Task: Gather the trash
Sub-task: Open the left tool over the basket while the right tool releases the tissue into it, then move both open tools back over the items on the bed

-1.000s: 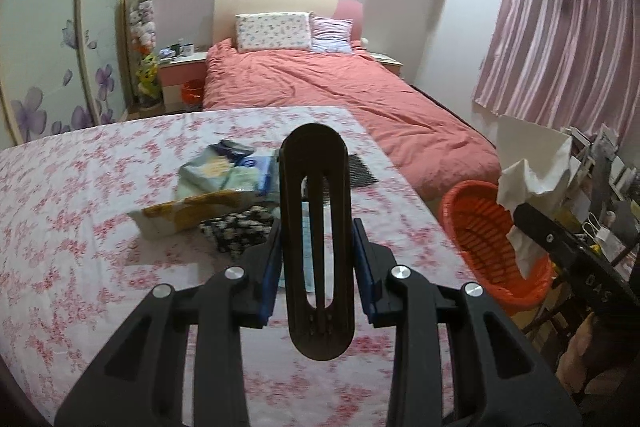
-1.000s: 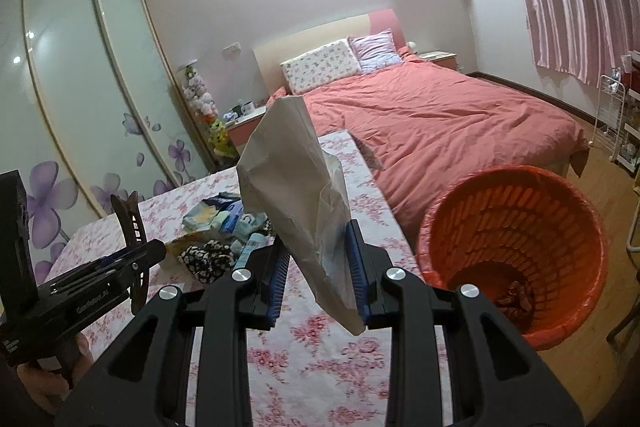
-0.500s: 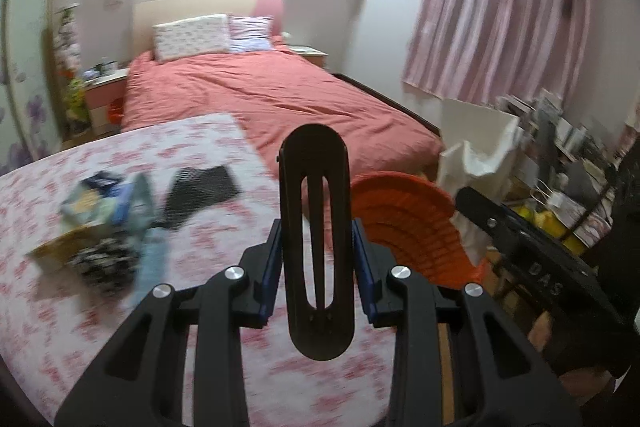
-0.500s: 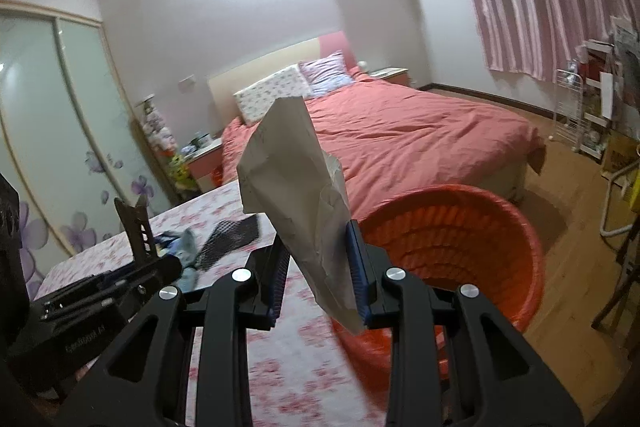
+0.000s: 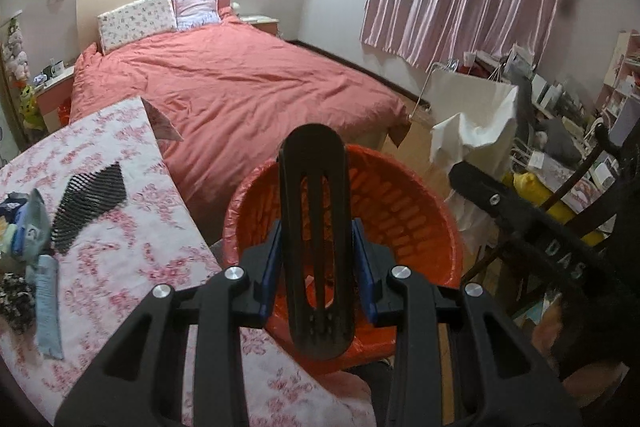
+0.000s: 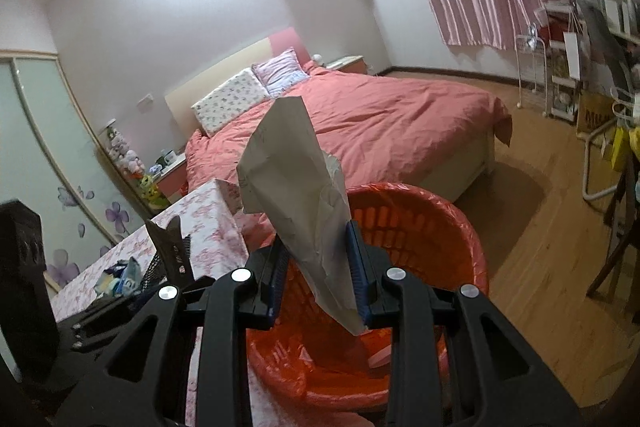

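Observation:
My left gripper [image 5: 314, 269] is shut on a flat black slotted plastic piece [image 5: 314, 227] and holds it upright over the orange basket [image 5: 404, 203]. My right gripper [image 6: 316, 281] is shut on a crumpled white paper bag [image 6: 296, 187] and holds it over the same basket [image 6: 432, 227], whose bottom holds some trash. The right gripper with its white bag [image 5: 472, 131] also shows at the right of the left wrist view. The left gripper's black piece [image 6: 170, 247] shows at the left of the right wrist view.
A floral-clothed table [image 5: 132, 247] stands left of the basket, with a black mesh piece [image 5: 90, 199], blue wrappers [image 5: 36, 227] and other litter. A red bed [image 5: 240, 87] lies behind. Cluttered shelves [image 5: 560, 147] and a chair stand at the right.
Both grippers have swung right from over the table to above the orange basket, each still holding its item. The basket now fills the lower middle of both views.

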